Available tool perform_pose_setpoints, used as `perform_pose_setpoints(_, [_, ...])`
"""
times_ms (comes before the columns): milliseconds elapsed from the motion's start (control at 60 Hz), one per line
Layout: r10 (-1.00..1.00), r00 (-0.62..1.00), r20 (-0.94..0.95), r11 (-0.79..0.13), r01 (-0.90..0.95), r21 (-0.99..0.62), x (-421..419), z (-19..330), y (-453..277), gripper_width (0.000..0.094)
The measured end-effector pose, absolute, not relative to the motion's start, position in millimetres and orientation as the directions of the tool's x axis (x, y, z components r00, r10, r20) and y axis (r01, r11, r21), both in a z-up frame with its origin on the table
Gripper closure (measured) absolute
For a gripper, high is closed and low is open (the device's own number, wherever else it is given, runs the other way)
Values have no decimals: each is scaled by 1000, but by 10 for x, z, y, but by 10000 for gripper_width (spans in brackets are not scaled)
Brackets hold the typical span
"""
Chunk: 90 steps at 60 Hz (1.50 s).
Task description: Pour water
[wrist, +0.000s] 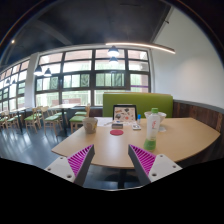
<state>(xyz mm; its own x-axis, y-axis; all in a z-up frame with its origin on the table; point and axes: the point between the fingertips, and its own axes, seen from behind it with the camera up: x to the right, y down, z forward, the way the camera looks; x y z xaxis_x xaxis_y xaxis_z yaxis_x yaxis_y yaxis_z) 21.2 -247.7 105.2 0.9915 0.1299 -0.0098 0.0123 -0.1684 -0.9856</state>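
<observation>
My gripper (113, 161) is open and empty, its two magenta-padded fingers (80, 159) spread apart at the near edge of a round wooden table (125, 142). On the table beyond the fingers stand a clear pitcher-like container (153, 122) to the right and a brownish cup (91, 125) to the left. A small red item (117, 130) lies between them. Nothing stands between the fingers.
A green bench seat (140, 103) with a white sign (124, 112) stands behind the table. Large windows (85, 78) fill the far wall, with other tables and chairs (40, 118) to the left. A dark floor (25, 145) lies around the table.
</observation>
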Motion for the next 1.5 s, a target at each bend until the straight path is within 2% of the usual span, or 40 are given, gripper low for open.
perform_pose_setpoints(50, [117, 993, -14, -167, 6, -986, 294, 1035, -2656, 164])
perform_pose_setpoints(67, [115, 993, -15, -165, 4, -986, 289, 1043, -2461, 163])
perform_pose_setpoints(183, [73, 997, -26, -153, -15, -988, 662, 1041, -2474, 164])
perform_pose_setpoints(333, [-20, 1000, -21, -105, -23, -994, 1228, 1072, -2104, 165])
perform_pose_setpoints(533, [-75, 997, -25, -32, -27, -999, 1764, 1114, -1204, 163])
perform_pose_setpoints(733, [-114, 993, -27, -37, -31, -999, 1975, 1034, -394, 163])
perform_pose_setpoints(767, [-112, 993, -23, -35, -27, -999, 1971, 1023, -334, 194])
perform_pose_setpoints(783, [-112, 994, -19, -35, -23, -999, 1974, 1019, -304, 239])
perform_pose_setpoints(800, [-113, 994, -11, -36, -15, -999, 1983, 1007, -273, 379])
perform_pose_setpoints(817, [-109, 994, -3, -35, -7, -999, 1980, 998, -247, 451])
perform_pose_setpoints(933, [-146, 989, 0, 21, 3, -1000, 2022, 1033, -215, 505])
perform_pose_setpoints(1033, [-146, 989, 19, 26, 23, -999, 1989, 1015, -178, 626])
perform_pose_setpoints(1100, [-153, 987, 45, 21, 49, -999, 1983, 1022, -167, 625])
perform_pose_setpoints(1217, [-140, 981, 136, -20, 134, -991, 1828, 1076, -46, 623])
perform_pose_setpoints(1350, [-113, 926, 361, -7, 363, -932, 1264, 1503, 256, 626])
perform_pose_setpoints(1450, [-88, 773, 629, 19, 632, -775, 686, 2012, 495, 626])
perform_pose_setpoints(1500, [-102, 645, 758, 32, 763, -645, 288, 2114, 692, 625])
